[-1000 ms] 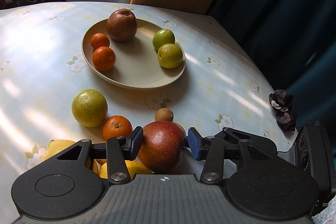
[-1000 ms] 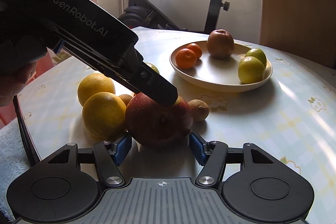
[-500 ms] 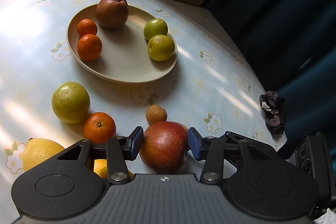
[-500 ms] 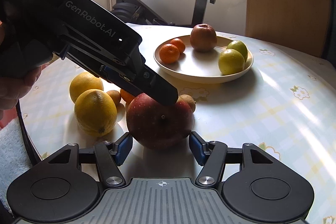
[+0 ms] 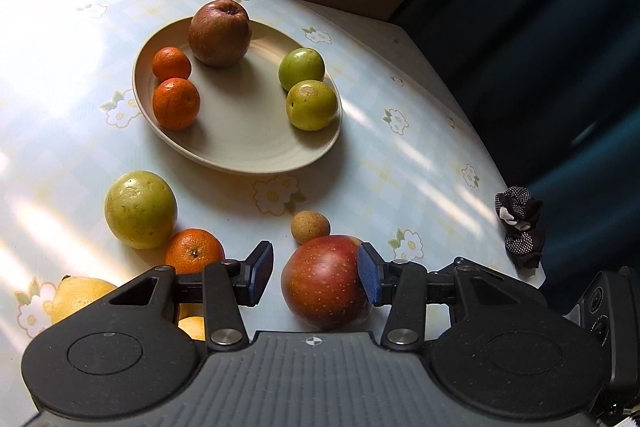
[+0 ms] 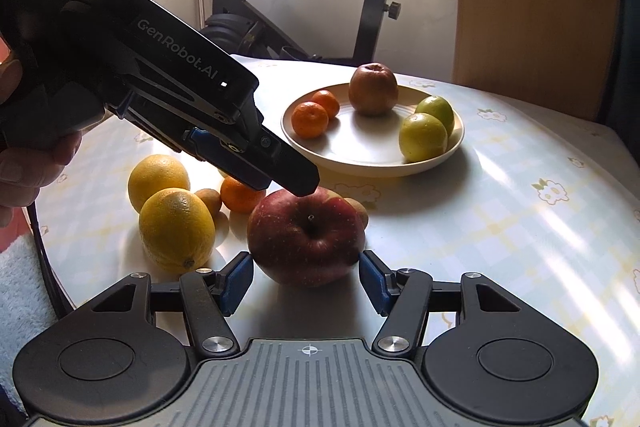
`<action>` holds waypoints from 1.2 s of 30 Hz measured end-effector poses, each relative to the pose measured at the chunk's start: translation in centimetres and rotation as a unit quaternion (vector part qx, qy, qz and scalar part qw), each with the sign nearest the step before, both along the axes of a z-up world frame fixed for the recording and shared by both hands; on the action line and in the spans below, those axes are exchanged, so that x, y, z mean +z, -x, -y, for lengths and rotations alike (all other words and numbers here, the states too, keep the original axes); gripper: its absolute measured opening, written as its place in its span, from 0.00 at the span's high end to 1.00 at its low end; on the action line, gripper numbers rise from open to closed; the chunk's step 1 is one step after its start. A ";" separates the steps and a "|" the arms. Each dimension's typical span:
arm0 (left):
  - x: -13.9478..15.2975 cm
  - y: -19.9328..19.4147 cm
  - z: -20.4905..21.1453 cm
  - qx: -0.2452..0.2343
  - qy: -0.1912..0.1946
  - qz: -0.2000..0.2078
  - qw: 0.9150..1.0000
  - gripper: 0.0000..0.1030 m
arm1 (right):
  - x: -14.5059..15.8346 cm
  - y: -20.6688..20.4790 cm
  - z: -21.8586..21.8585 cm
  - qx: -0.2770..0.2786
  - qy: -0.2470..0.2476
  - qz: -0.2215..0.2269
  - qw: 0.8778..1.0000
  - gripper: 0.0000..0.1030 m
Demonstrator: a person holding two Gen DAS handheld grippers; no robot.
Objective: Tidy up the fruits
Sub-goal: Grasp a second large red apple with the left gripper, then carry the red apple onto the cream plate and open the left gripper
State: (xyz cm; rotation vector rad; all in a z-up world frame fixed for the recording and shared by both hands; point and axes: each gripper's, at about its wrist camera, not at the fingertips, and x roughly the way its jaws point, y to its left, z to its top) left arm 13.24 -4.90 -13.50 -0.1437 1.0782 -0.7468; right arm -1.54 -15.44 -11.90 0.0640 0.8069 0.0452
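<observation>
A red apple [image 5: 324,283] [image 6: 306,237] rests on the table between the fingers of both grippers. My left gripper [image 5: 316,273] is open; its right pad touches the apple, its left pad stands clear of it. It reaches over the apple from the left in the right wrist view [image 6: 296,183]. My right gripper [image 6: 306,281] is open, its pads just outside the apple's sides. A beige plate [image 5: 240,143] [image 6: 372,157] holds a brown apple [image 5: 220,33], two tangerines [image 5: 176,103] and two green fruits [image 5: 312,105].
Loose on the table: a green fruit [image 5: 140,209], a tangerine [image 5: 194,251], a small brown fruit [image 5: 310,227], two lemons [image 6: 176,231]. A dark cloth item [image 5: 520,227] lies at the right table edge. An exercise bike [image 6: 376,7] stands behind the table.
My left gripper has opened off the red apple: its left pad now stands away from the fruit. The apple sits a little right of centre between its fingers. My right gripper stays open around it.
</observation>
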 end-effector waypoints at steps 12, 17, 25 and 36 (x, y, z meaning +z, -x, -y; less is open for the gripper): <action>-0.4 0.5 0.3 -0.005 -0.016 0.007 1.000 0.53 | 0.1 -0.6 -0.8 0.006 0.012 0.008 1.000 0.48; -1.2 -0.4 -0.3 0.021 -0.001 -0.015 1.000 0.53 | -0.2 -0.7 -0.7 0.003 0.011 0.011 1.000 0.48; -1.6 -1.3 -0.8 0.040 0.008 -0.030 0.999 0.53 | -1.2 -1.6 -0.3 -0.002 0.003 0.015 1.000 0.46; -1.3 -1.8 -0.6 0.035 0.007 -0.015 0.999 0.63 | -1.9 -2.1 0.0 -0.003 -0.010 0.033 0.999 0.42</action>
